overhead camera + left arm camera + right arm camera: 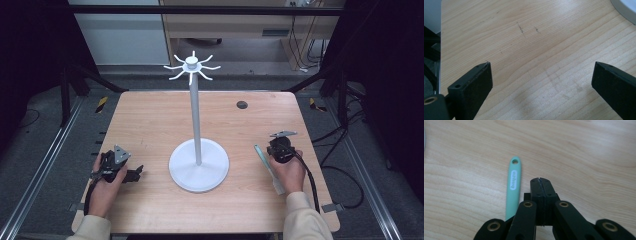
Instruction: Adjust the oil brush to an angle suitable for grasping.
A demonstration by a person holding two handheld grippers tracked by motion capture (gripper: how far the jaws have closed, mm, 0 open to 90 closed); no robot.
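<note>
A white stand (196,115) with a round base (199,167) and several hooks (192,67) at its top rises from the middle of the wooden table (150,120). A mint-green utensil (267,167) lies flat to the right of the base; its handle (513,188) has a hole at the end. My right gripper (540,180) is shut with nothing between its jaws, just to the right of that handle (281,147). My left gripper (541,75) stands wide open over bare wood near the table's left front (131,173).
A small dark round cap (242,104) sits in the tabletop at the back right. Metal rails (45,165) run along both sides of the table. The edge of the white base (624,10) shows at the top right of the left gripper view.
</note>
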